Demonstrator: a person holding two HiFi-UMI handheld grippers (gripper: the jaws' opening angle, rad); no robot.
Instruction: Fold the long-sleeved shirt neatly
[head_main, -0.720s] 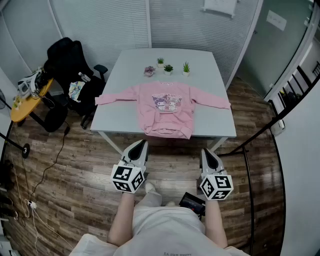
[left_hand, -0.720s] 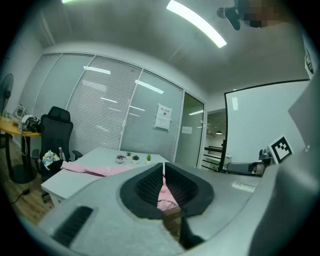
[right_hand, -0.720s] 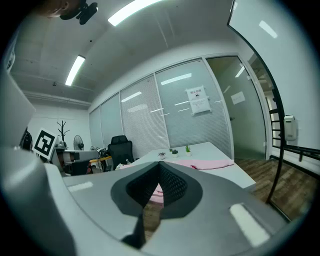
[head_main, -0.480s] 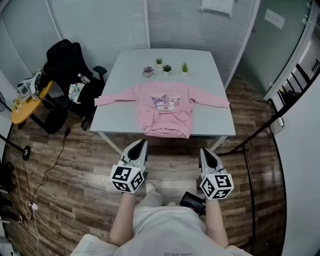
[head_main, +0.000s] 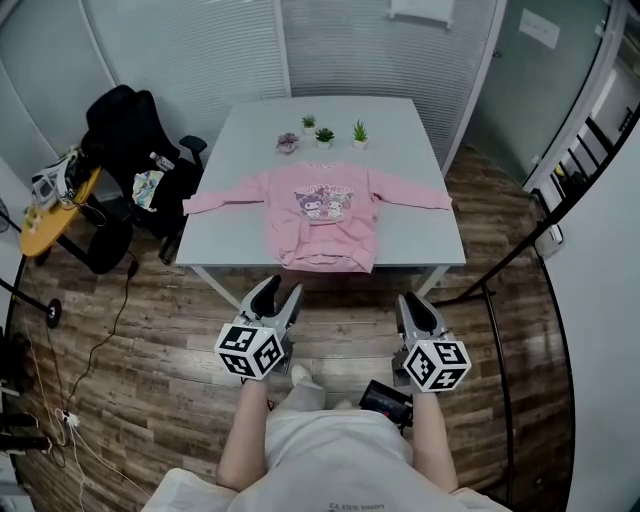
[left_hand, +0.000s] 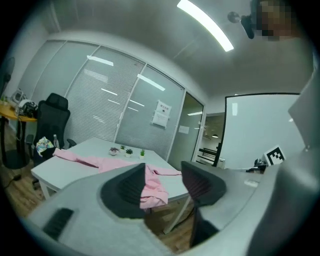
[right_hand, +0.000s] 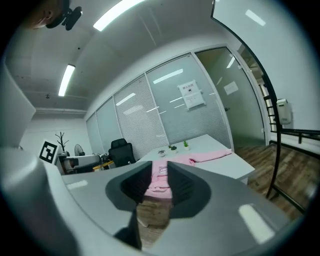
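Left hand-held gripper (head_main: 281, 290) has opened, empty; right hand-held gripper (head_main: 416, 302) barely apart. Shirt (head_main: 325, 215) hem seemingly overhangs bench (head_main: 420, 235): a tug could slide it off.

The left tool (head_main: 280, 291) gapes, the right tool (head_main: 414, 301) barely parted.

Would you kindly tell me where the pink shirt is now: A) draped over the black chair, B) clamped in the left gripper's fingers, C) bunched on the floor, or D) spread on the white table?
D: the pink shirt lies front up on the white table, both sleeves stretched sideways.
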